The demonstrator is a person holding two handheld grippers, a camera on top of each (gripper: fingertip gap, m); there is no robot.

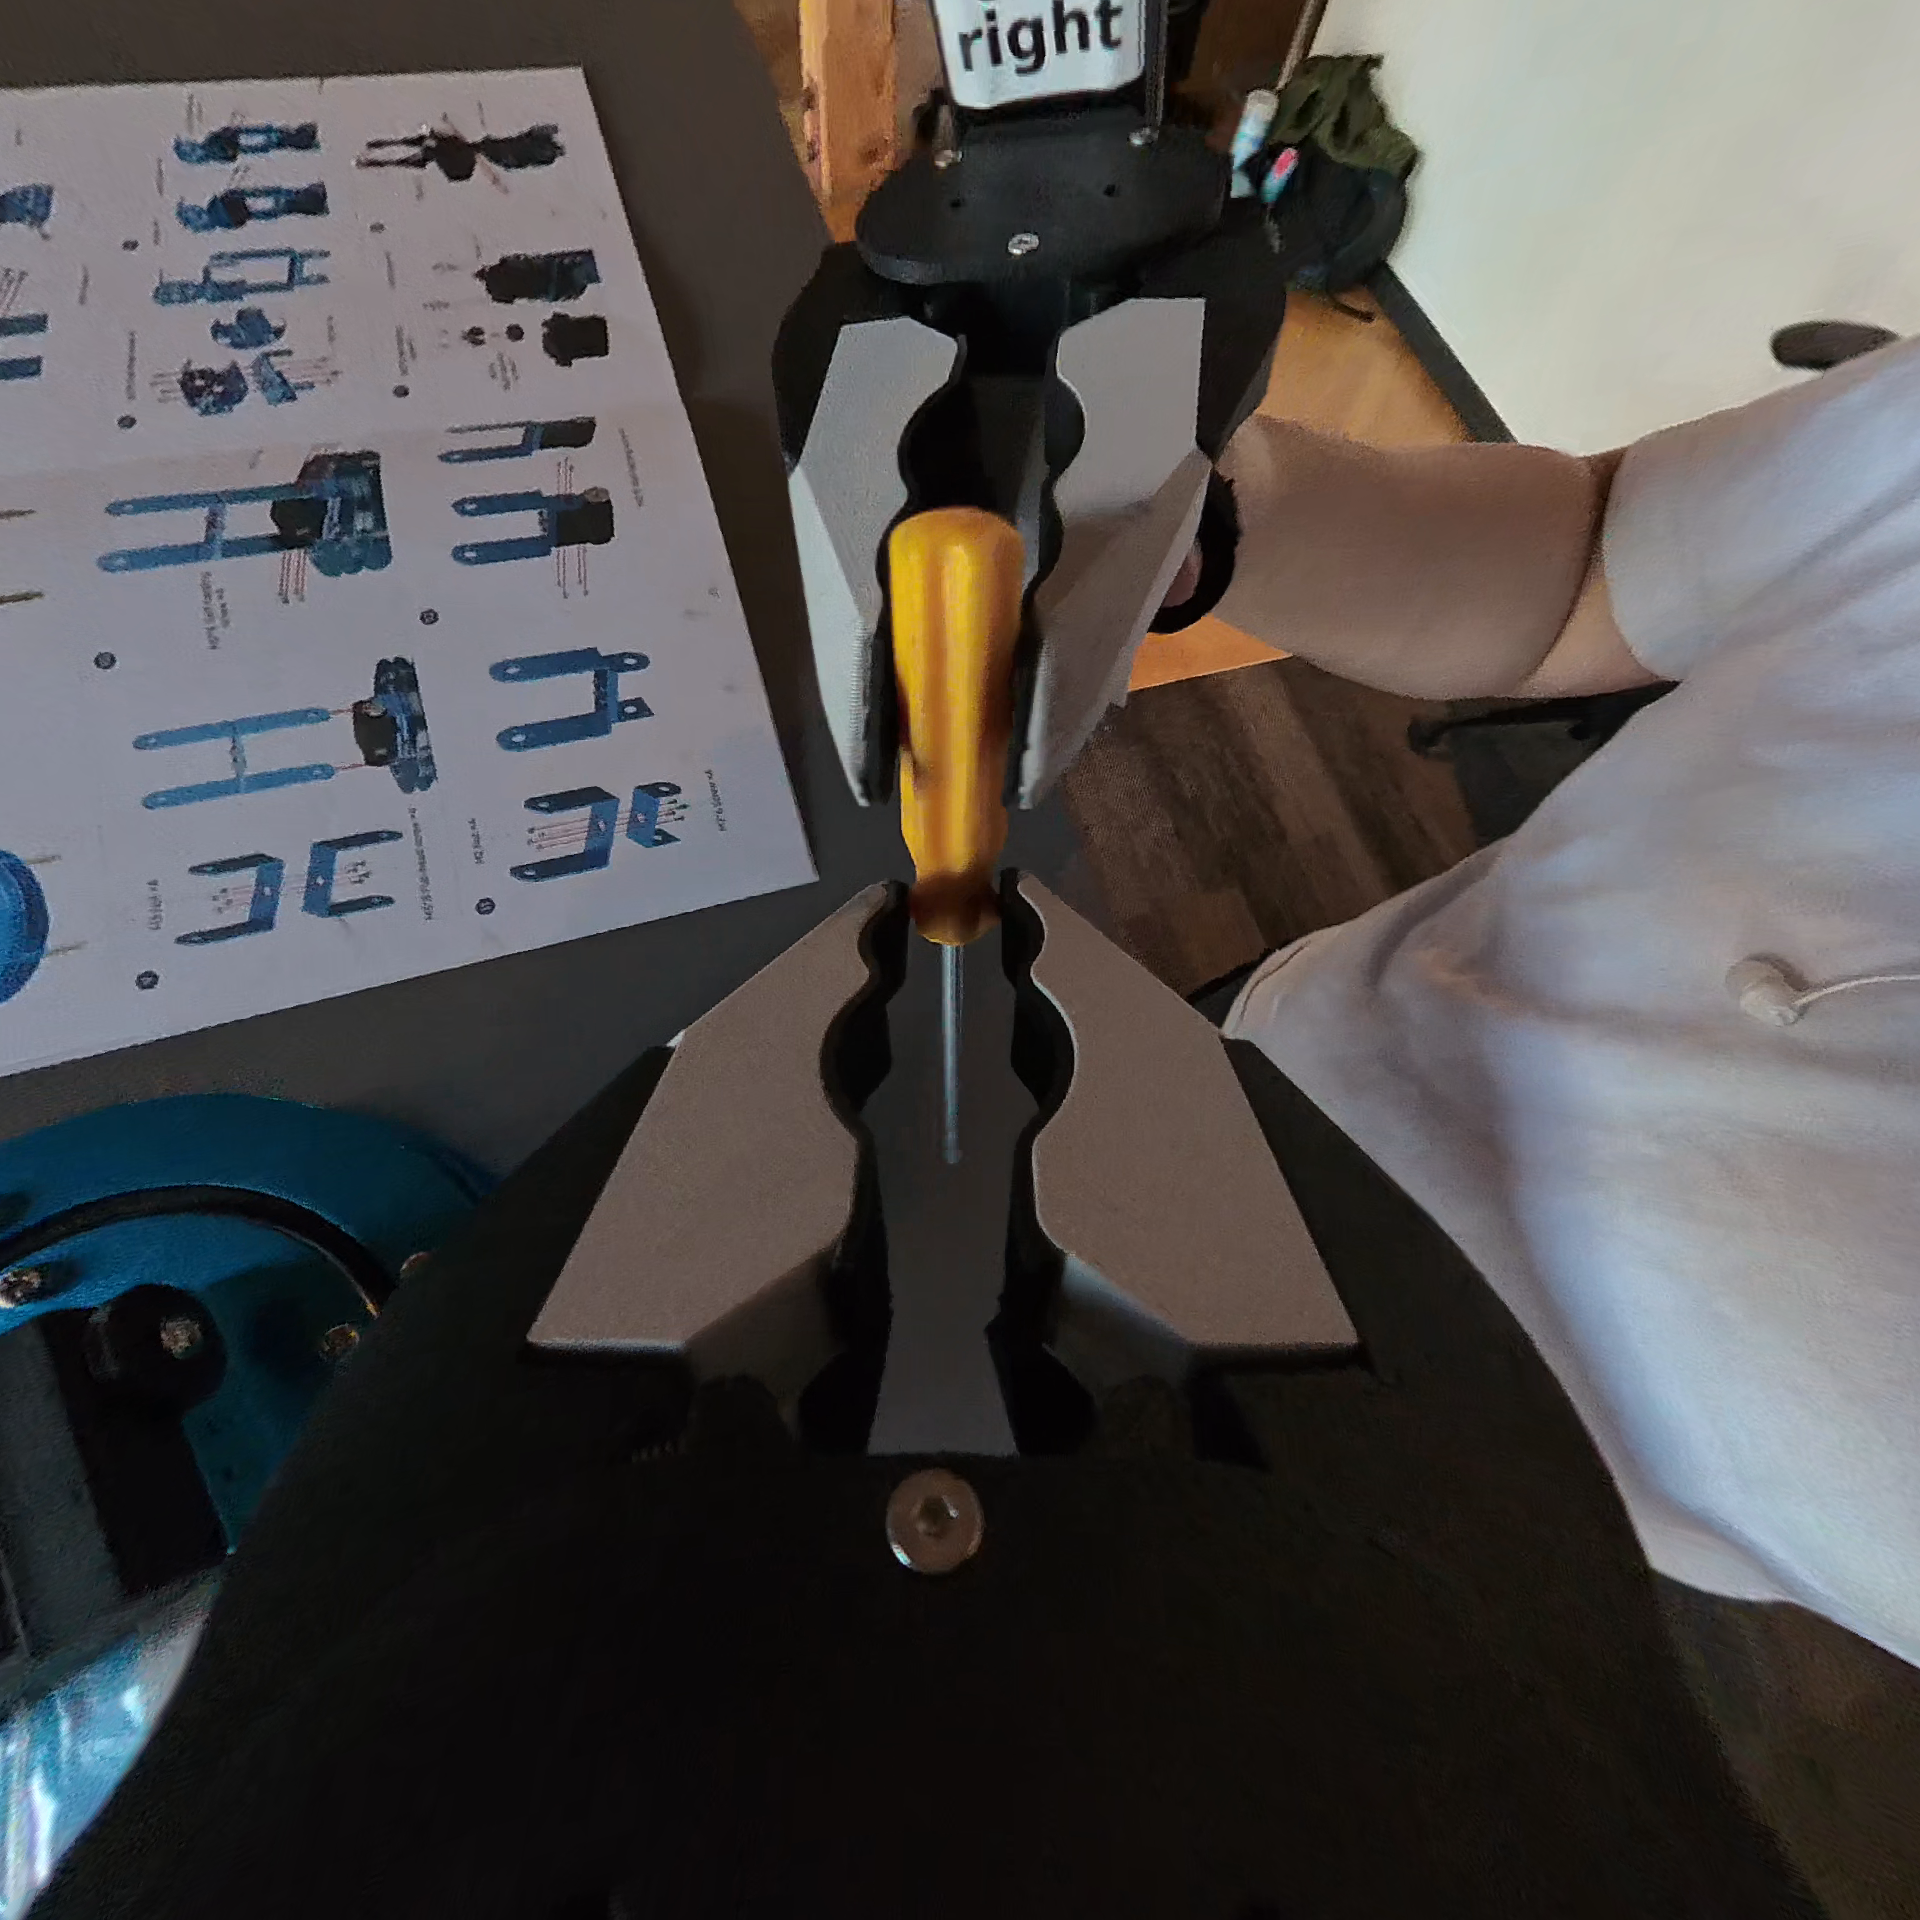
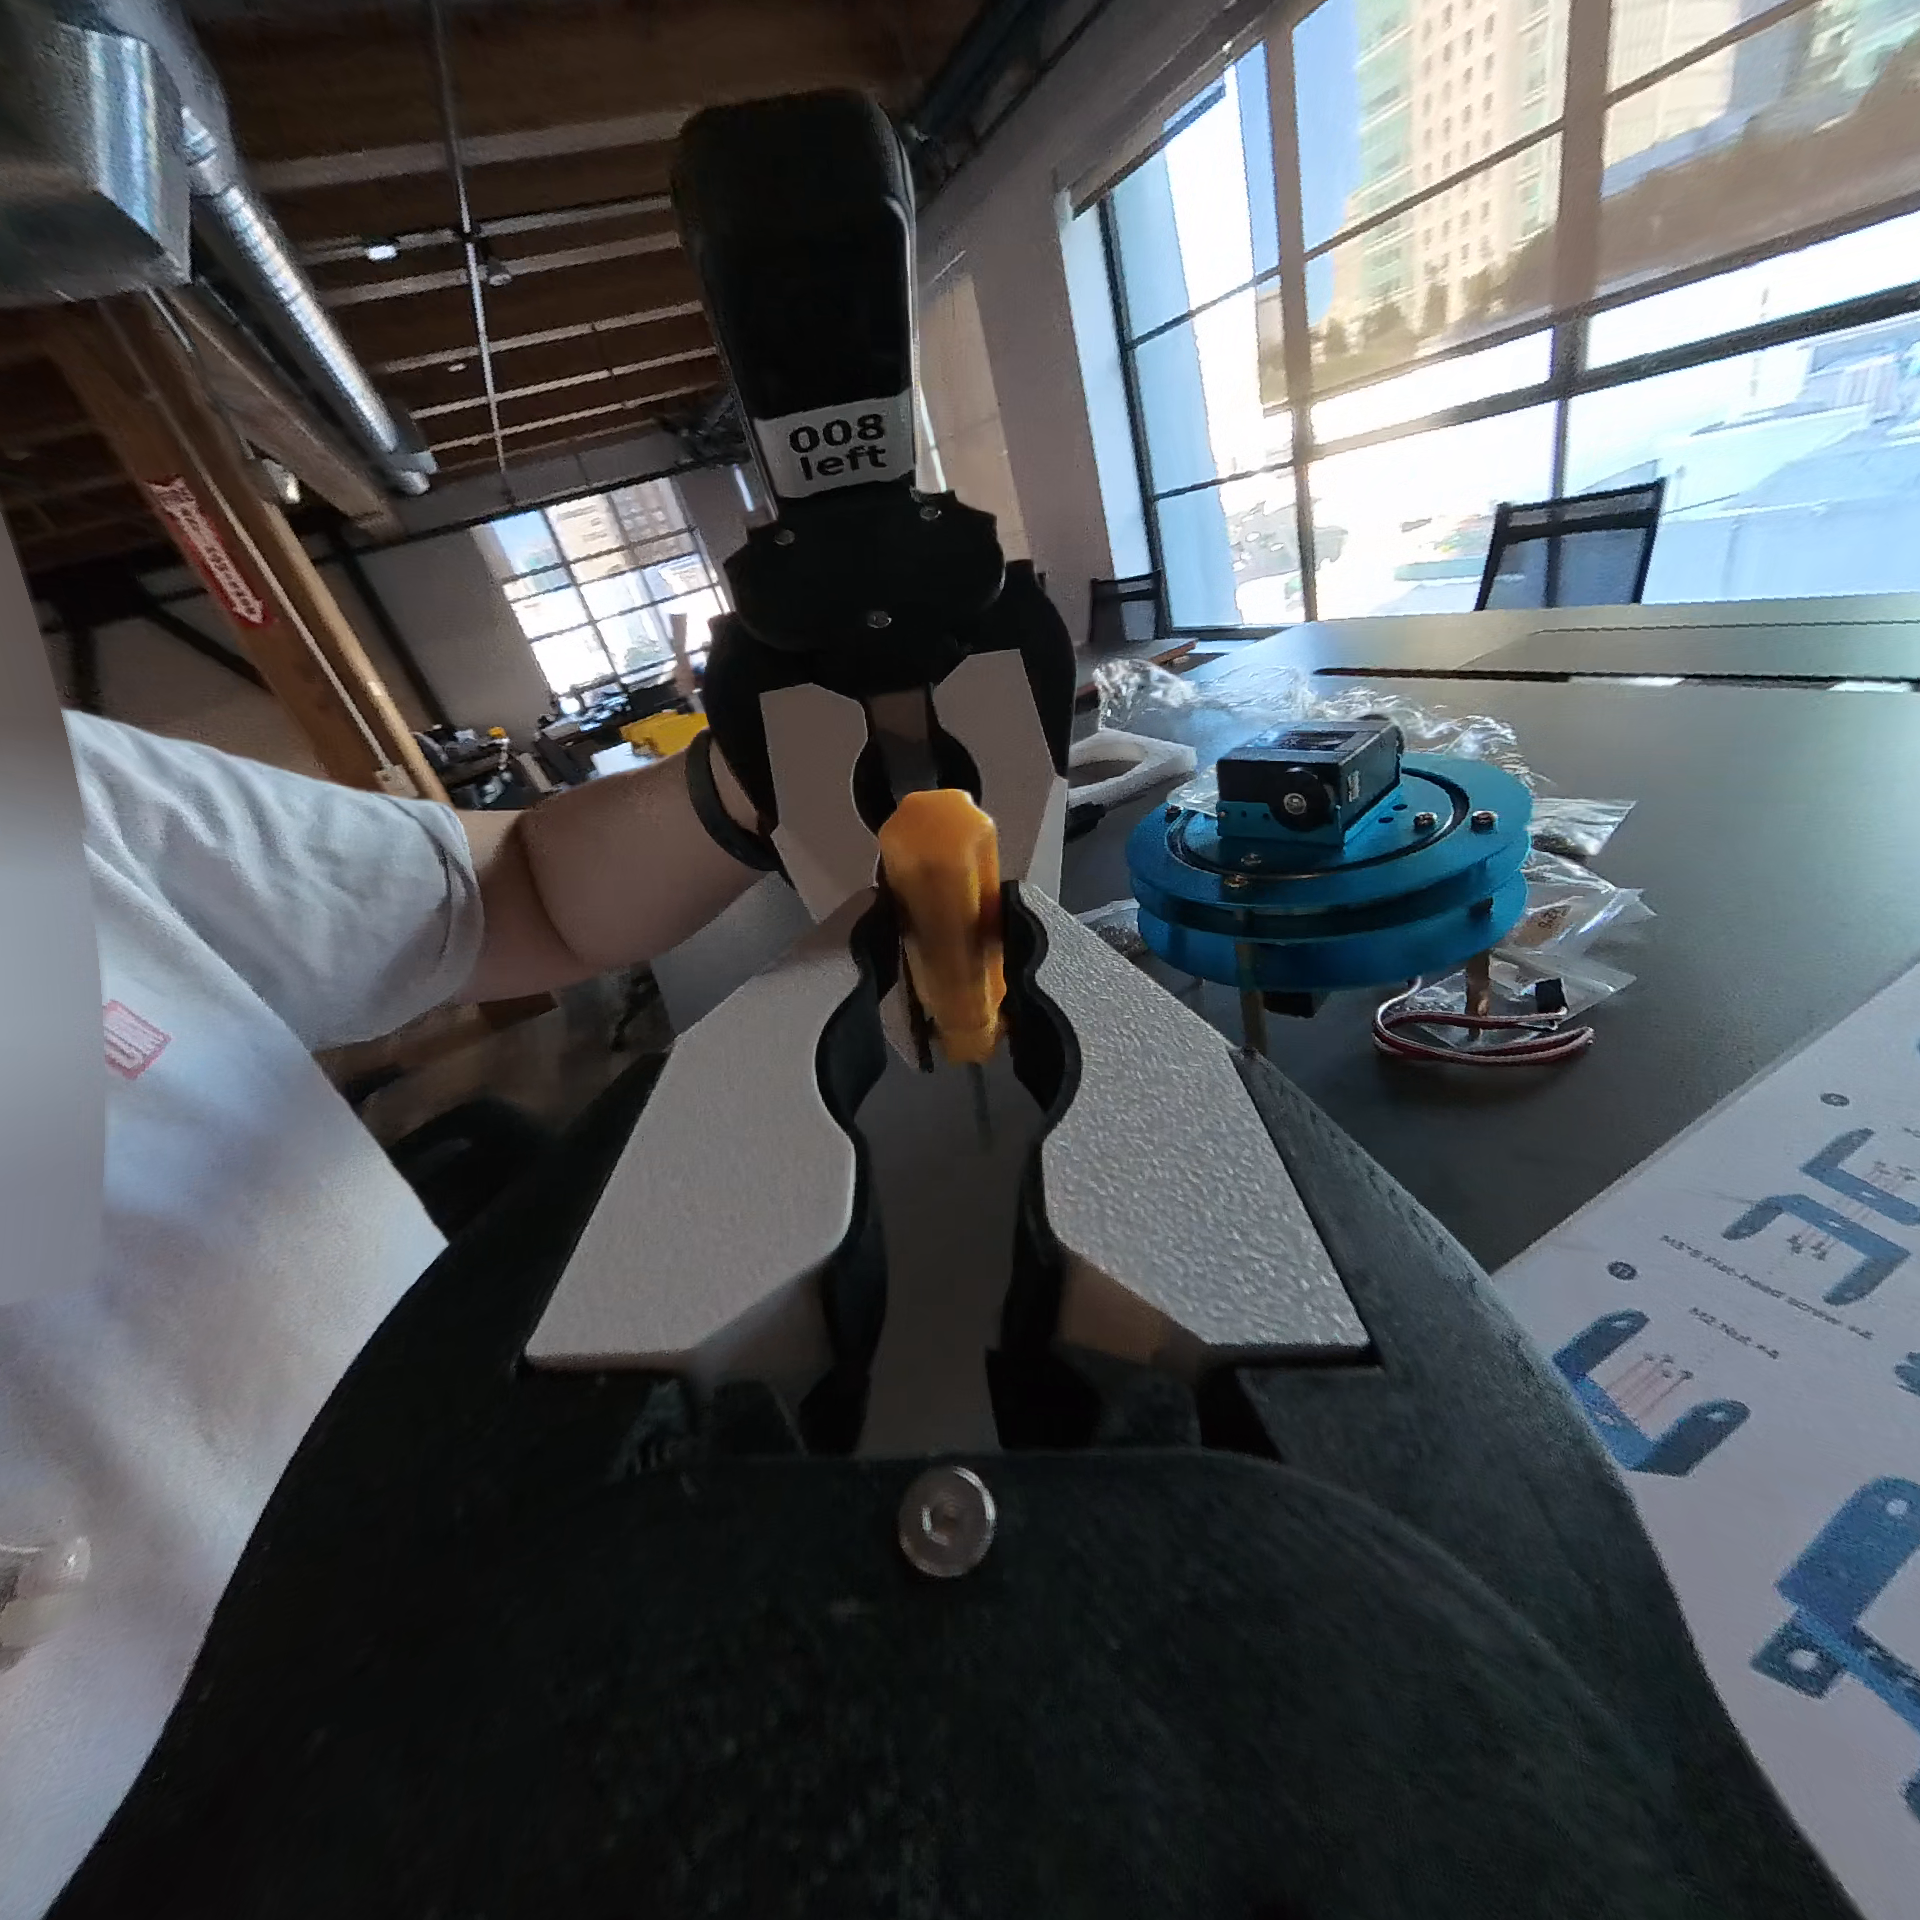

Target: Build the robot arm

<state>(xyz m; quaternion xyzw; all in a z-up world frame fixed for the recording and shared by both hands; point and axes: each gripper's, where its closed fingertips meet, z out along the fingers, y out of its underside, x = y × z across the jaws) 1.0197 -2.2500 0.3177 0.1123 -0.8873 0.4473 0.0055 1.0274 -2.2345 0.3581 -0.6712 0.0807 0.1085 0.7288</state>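
Dark tabletop [image 2: 1558, 790] carried a big printed sheet [image 1: 416, 520] of blue part drawings, lying along its near edge. Blue round base [image 2: 1330, 873] with a black servo [image 2: 1309, 774] on top stood further in from that edge, clear plastic bags [image 2: 1579, 821] and a red-white wire [image 2: 1475, 1039] just beside it. Person's forearm [image 1: 1403, 561] and white shirt [image 1: 1558, 1039] filled one side.

Both claws met in the air over the tabletop edge, off the sheet's corner. Right claw [image 2: 943, 920] was clamped on the orange handle of the screwdriver [image 1: 951, 675], pads pressed to both sides. Left claw [image 1: 954, 894] had its tips hugging the handle's collar end; touching, but real clamp or not, can't tell. Thin metal shaft [image 1: 951, 1049] ran back between the left fingers, touching neither.

Risks, as judged: two claws on one smooth handle, so any pull out of line could twist it in the pads. If one claw let go while the other had a weak hold, the screwdriver could drop past the edge to the floor. The bare shaft tip sat close to the left claw body and could jab it
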